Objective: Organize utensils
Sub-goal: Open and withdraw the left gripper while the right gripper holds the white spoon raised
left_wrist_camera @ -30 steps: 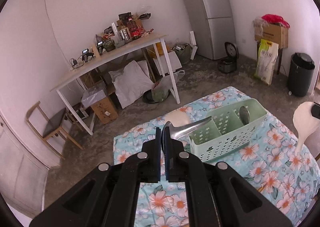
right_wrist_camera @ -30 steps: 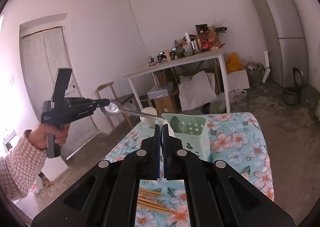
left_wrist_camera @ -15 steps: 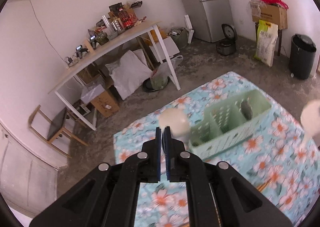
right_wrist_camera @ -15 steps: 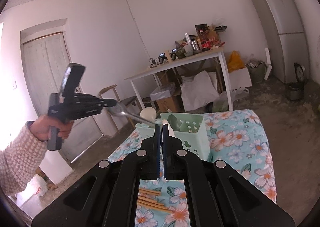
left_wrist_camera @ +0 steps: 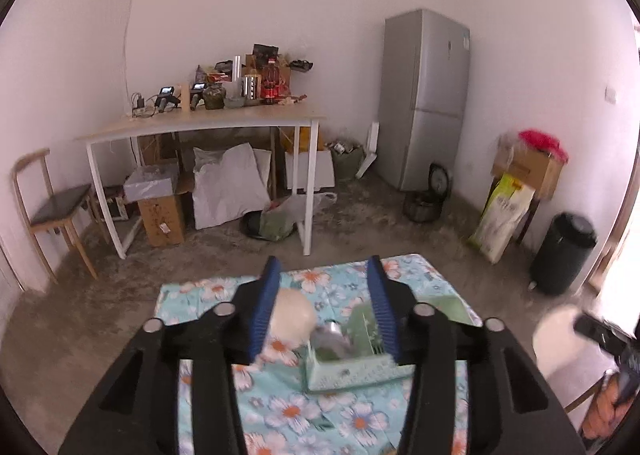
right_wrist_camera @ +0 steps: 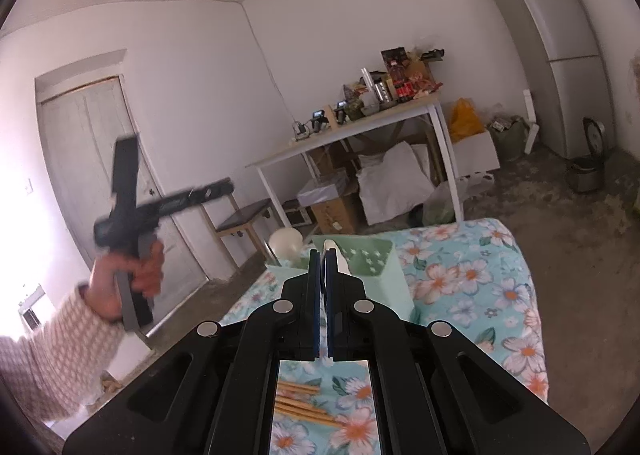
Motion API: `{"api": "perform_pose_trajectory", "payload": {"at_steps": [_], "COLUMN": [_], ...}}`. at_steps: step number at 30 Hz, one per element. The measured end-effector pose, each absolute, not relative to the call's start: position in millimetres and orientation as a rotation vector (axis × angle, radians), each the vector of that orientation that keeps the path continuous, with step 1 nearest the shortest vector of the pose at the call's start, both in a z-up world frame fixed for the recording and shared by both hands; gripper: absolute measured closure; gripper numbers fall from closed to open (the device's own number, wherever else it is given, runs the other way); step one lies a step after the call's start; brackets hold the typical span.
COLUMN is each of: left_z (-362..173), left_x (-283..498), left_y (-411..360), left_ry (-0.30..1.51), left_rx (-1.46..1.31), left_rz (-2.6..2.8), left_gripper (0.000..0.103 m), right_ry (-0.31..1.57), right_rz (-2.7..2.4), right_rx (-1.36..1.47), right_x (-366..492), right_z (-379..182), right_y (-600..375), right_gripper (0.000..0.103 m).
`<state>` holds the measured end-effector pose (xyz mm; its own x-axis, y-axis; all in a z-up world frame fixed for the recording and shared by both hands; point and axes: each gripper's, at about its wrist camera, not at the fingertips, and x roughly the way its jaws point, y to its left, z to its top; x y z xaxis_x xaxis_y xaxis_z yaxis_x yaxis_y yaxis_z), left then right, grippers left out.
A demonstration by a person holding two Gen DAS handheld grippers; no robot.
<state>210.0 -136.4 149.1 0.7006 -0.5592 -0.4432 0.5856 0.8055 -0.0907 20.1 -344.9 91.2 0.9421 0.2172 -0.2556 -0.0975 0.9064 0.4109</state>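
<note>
A mint green utensil caddy (left_wrist_camera: 352,371) stands on the floral tablecloth (left_wrist_camera: 280,411). A metal spoon (left_wrist_camera: 330,335) stands in it, and a white spoon (left_wrist_camera: 290,317) stands at its left end. My left gripper (left_wrist_camera: 322,287) is open and empty above the caddy; it also shows, blurred, at the left of the right wrist view (right_wrist_camera: 216,189). My right gripper (right_wrist_camera: 323,255) is shut on a white ladle, whose handle (right_wrist_camera: 340,259) shows past the fingertips and whose bowl (left_wrist_camera: 560,343) shows in the left wrist view. The caddy (right_wrist_camera: 376,275) is just beyond it.
Wooden chopsticks (right_wrist_camera: 304,407) lie on the cloth under my right gripper. Beyond the table are a white desk (left_wrist_camera: 208,123) with clutter, a chair (left_wrist_camera: 48,207), a fridge (left_wrist_camera: 424,99), a black bin (left_wrist_camera: 568,259) and a door (right_wrist_camera: 104,159).
My left gripper has opened and let go of the metal spoon, which now stands in the caddy. It has lifted up and away. My right gripper still holds the ladle.
</note>
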Motion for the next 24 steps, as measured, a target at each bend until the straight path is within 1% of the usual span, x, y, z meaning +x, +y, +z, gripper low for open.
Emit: {"api": "perform_pose_trajectory", "payload": {"at_steps": [5, 11, 16, 20, 24], "left_z": [112.7, 48.4, -4.0, -26.5, -33.2], "left_x": [185.6, 142.4, 109.9, 94.7, 85.4], "left_y": [-100.6, -57.6, -41.6, -32.4, -29.0], "left_ry": [0.530, 0.629, 0.735, 0.774, 0.759], "left_rx": [-0.001, -0.095, -0.130, -0.148, -0.113], "left_rz": [-0.659, -0.670, -0.692, -0.704, -0.691], "left_gripper": [0.052, 0.049, 0.049, 0.049, 0.049], "right_ry": [0.216, 0.135, 0.102, 0.091, 0.143], "right_rz": [0.250, 0.339, 0.338, 0.360, 0.319], "right_rx": [0.446, 0.541, 0.609, 0.704, 0.723], "right_x": [33.7, 68.4, 105.6, 136.1, 162.2], "right_z": [120.1, 140.8, 141.0, 128.8, 103.1], "right_y": [-353.4, -367.6, -381.6, -394.5, -393.0], "right_gripper": [0.102, 0.102, 0.102, 0.102, 0.102]}}
